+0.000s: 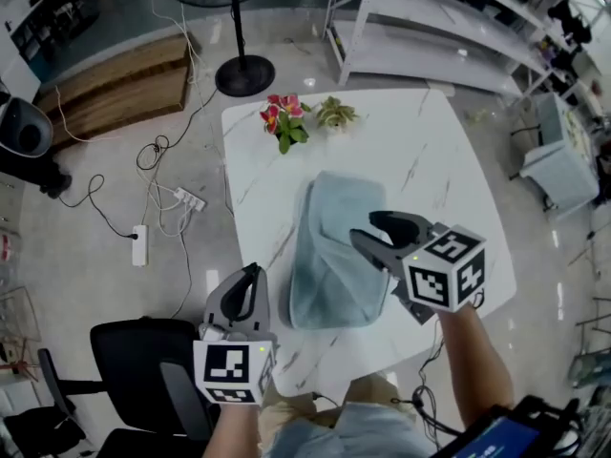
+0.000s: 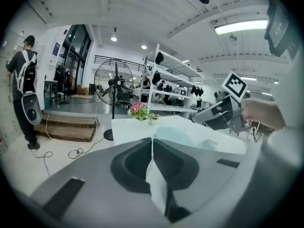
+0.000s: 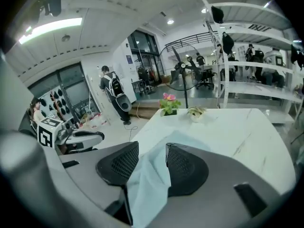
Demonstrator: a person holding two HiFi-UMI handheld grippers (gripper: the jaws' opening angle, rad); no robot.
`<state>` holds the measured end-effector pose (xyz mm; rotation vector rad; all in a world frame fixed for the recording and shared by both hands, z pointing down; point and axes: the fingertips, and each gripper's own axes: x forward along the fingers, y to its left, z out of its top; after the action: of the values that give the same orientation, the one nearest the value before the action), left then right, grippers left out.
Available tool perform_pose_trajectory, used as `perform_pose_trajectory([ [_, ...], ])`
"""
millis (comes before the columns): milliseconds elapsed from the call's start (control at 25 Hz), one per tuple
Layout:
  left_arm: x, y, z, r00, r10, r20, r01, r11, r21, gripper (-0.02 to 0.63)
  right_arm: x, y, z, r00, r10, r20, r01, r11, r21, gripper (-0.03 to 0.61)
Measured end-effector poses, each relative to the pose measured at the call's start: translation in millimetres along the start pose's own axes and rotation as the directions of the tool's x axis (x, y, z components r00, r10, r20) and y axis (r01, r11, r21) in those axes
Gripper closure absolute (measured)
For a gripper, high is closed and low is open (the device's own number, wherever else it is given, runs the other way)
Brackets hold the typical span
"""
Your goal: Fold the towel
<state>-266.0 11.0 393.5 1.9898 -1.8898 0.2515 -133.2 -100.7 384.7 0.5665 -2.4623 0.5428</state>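
**Pale-blue towel (image 1: 329, 265) lies part-folded on the white marble table (image 1: 430, 160)**

White metal shelving (image 1: 430, 17) fills the far corner of the room. A standing fan (image 1: 243, 74) has its round base on the floor just beyond the table's far left edge. A black office chair (image 1: 143, 361) sits at the near left, beside the person working.

The table itself is mostly bare. The towel rests on its near half, running lengthwise away from the person. Its surface is rumpled, with one flap turned over so that a slanting crease crosses the lower part. Its near edge lies close to the table's front edge.

The right gripper (image 1: 363, 227) is poised over the towel's right side. Its jaws stand well apart. In the right gripper view the cloth shows in the gap between them, but neither pad presses on it.

The left gripper (image 1: 253, 270) is at the table's left edge, just beside the towel's near left corner. Its jaws are closed together. The left gripper view shows a pale sliver in the slot behind the tips, and I cannot tell whether that is cloth or tabletop.

At the far edge stand pink flowers (image 1: 284, 117) and, just to their right, a small green plant (image 1: 334, 114). A white power strip (image 1: 139, 244) lies on the floor with its cables.
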Motion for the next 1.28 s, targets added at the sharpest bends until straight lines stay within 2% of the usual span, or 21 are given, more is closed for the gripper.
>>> perform_pose_trajectory([
  [120,2.6,-13.9,0.5,1.000,0.000,-0.017,0.000,1.000,-0.001,0.600,-29.2,-32.3,-22.6,0.998,-0.056,-0.007,0.056,0.997,0.045,0.382],
  [200,4.5,-25.0,-2.2,1.000,-0.008,-0.029,0.008,1.000,0.005,0.600,-42.0,-41.1,-42.4,0.998,-0.063,-0.015,0.064,0.994,0.085,0.382],
  [280,6.2,-36.9,-6.1,0.999,-0.021,-0.043,0.022,1.000,0.014,0.600,-47.3,-37.7,-59.9,0.999,-0.031,-0.012,0.032,0.993,0.115,0.364],
  [360,7.7,-47.7,-10.5,0.998,-0.035,-0.051,0.037,0.999,0.022,0.600,-46.2,-29.6,-72.3,1.000,0.014,-0.002,-0.014,0.991,0.130,0.300],
  [480,7.3,-58.4,-13.4,0.997,-0.043,-0.060,0.044,0.999,0.025,0.600,-37.4,-29.9,-89.2,1.000,0.022,-0.018,-0.019,0.988,0.153,0.264],
  [640,3.1,-60.6,-12.1,0.998,-0.037,-0.059,0.038,0.999,0.025,0.600,-26.3,-35.6,-108.2,0.998,0.013,-0.066,-0.001,0.984,0.181,0.275],
  [680,1.8,-58.5,-12.6,0.998,-0.034,-0.054,0.035,0.999,0.027,0.600,-25.3,-36.3,-109.5,0.998,0.001,-0.070,0.011,0.985,0.174,0.328],
  [720,-0.2,-55.7,-12.4,0.998,-0.028,-0.050,0.029,0.999,0.027,0.600,-25.5,-35.8,-108.2,0.998,-0.013,-0.066,0.023,0.987,0.161,0.411],
  [800,-5.5,-49.0,-10.3,0.999,-0.013,-0.043,0.014,1.000,0.024,0.600,-28.2,-28.1,-98.9,0.999,-0.027,-0.044,0.032,0.991,0.127,0.513],
  [920,-15.2,-37.9,-5.8,1.000,0.012,-0.028,-0.012,1.000,0.015,0.600,-31.9,2.2,-76.3,1.000,0.004,-0.011,-0.004,0.999,0.049,0.527],
  [1040,-26.1,-28.2,-3.2,0.999,0.038,-0.015,-0.038,0.999,0.003,0.600,-28.6,46.1,-58.7,0.998,0.064,-0.010,-0.065,0.995,-0.081,0.528],
  [1160,-36.4,-22.5,-2.5,0.998,0.059,-0.005,-0.059,0.998,-0.013,0.600,-20.5,91.2,-55.2,0.990,0.130,-0.047,-0.138,0.964,-0.226,0.528],
  [1280,-44.7,-15.9,-8.6,0.997,0.077,-0.006,-0.077,0.997,-0.026,0.600,-7.3,124.6,-67.6,0.979,0.177,-0.104,-0.202,0.925,-0.321,0.528],
])
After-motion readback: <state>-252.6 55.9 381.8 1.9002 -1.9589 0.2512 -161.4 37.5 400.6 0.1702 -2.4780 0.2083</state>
